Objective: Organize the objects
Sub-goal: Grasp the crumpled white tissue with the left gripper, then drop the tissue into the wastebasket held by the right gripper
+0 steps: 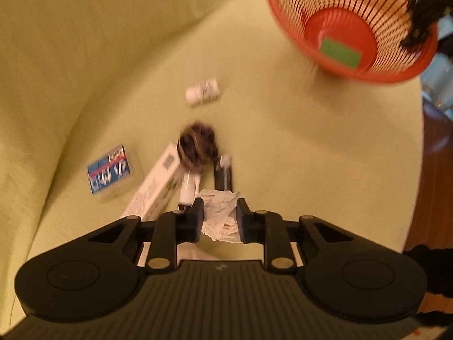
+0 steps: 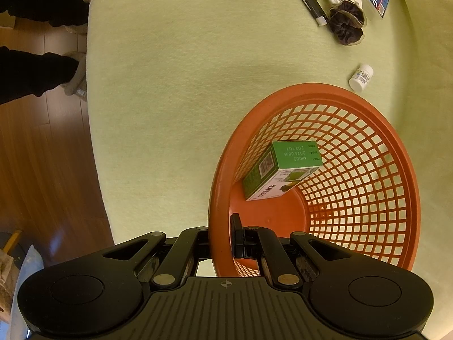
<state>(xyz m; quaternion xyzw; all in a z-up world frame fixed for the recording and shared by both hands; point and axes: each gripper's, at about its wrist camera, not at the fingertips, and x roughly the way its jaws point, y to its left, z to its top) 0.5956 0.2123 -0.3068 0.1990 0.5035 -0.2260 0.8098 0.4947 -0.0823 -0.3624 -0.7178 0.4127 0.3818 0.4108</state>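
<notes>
Orange basket [image 2: 396, 147] (one green box [image 2: 283, 170] inside) in right hand-held gripper [image 2: 223, 238]; left hand-held gripper [image 1: 220, 221] around one crumpled tissue [image 1: 219, 215]

The green box [image 2: 280, 170] in the orange basket [image 2: 368, 119] carries upside-down print: "M1003", "2025.08.18", "2027.07", beside a barcode. Other labels are unreadable.

Left gripper [image 1: 220, 217] low over the surface, fingers part-way closed, pinching a crumpled tissue [image 1: 219, 215] between the pads. Right gripper [image 2: 223, 236] clamped tight on the orange basket [image 2: 396, 153] rim, one finger inside, the other outside
</notes>
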